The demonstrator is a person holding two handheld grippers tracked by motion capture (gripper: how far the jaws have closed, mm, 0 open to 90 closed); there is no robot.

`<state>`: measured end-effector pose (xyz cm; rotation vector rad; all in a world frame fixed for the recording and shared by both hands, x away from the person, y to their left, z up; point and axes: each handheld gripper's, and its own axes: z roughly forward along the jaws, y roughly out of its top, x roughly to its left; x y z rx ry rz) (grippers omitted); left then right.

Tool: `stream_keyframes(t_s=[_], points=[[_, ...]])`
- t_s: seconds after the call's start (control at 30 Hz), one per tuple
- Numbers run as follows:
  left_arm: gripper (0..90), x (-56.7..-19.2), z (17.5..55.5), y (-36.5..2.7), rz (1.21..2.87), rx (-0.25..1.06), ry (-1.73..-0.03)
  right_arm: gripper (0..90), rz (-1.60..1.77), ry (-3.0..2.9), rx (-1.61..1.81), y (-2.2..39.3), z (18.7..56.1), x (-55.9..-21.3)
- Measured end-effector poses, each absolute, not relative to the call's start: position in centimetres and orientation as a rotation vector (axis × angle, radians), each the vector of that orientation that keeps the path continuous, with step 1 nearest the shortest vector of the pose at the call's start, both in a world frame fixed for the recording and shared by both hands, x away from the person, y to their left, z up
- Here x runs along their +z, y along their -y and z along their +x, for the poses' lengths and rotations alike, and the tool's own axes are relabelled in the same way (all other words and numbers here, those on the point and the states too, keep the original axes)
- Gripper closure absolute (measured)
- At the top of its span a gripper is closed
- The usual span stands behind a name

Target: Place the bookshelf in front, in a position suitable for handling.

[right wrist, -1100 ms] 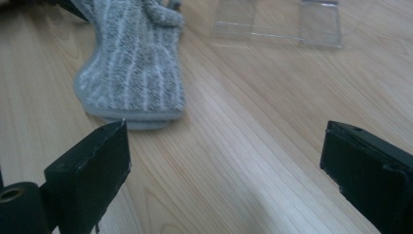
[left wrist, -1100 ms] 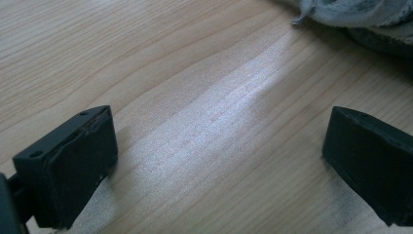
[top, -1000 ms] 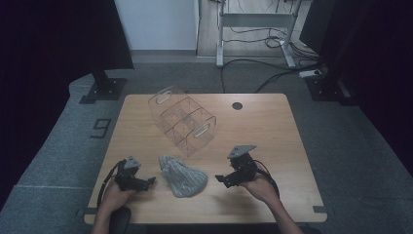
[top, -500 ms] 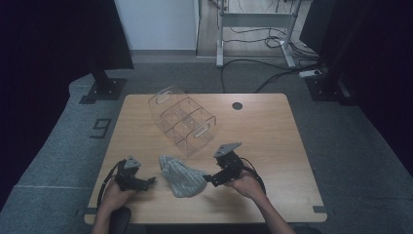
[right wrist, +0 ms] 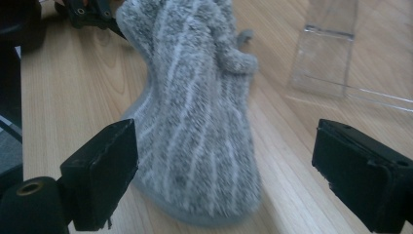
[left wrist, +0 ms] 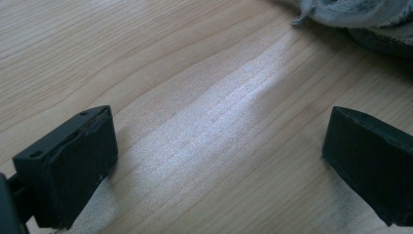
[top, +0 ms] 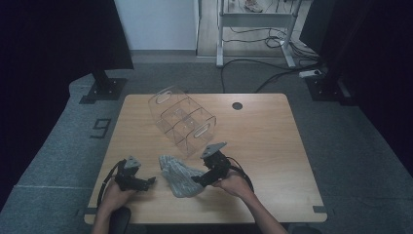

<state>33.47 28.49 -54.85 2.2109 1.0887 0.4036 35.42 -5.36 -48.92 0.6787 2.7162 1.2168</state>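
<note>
Now, your target: grey striped fuzzy sock (right wrist: 195,126), lying on table (top: 272,146) near front edge, between your two grippers, just in front of clear plastic organizer (top: 182,119). Looks soft, light, limp; will sag and fold when lifted, won't slip much, nothing fragile. Right gripper (right wrist: 221,170) fingers spread wide, have just been closing slightly, sock's rounded end between them, not pinched yet. Left gripper (left wrist: 219,165) fingers spread over bare table, sock just beyond. Pinch thick knit at end nearest you, deep bite, not loose fuzz.
</note>
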Motion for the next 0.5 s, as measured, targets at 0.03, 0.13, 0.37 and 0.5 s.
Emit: stream_keyframes(t_s=[0.03, 0.13, 0.37, 0.5], points=[[0.0, -54.9, 33.5, -28.5, 2.211, 0.403, -1.089, 9.0, 0.675, -2.723, 1.221, 5.1, 35.5, -49.0], [0.0, -54.8, 33.5, -28.5, 2.211, 0.402, -1.089, 9.9, 0.666, -2.730, 1.224, 4.3, 35.7, -49.2], [0.0, -54.8, 33.5, -28.5, 2.211, 0.402, -1.088, 12.2, 0.650, -2.765, 1.204, 2.6, 35.8, -50.0], [0.0, -54.8, 33.5, -28.5, 2.212, 0.402, -1.088, 13.1, 0.638, -2.779, 1.191, 1.8, 36.0, -50.5]])
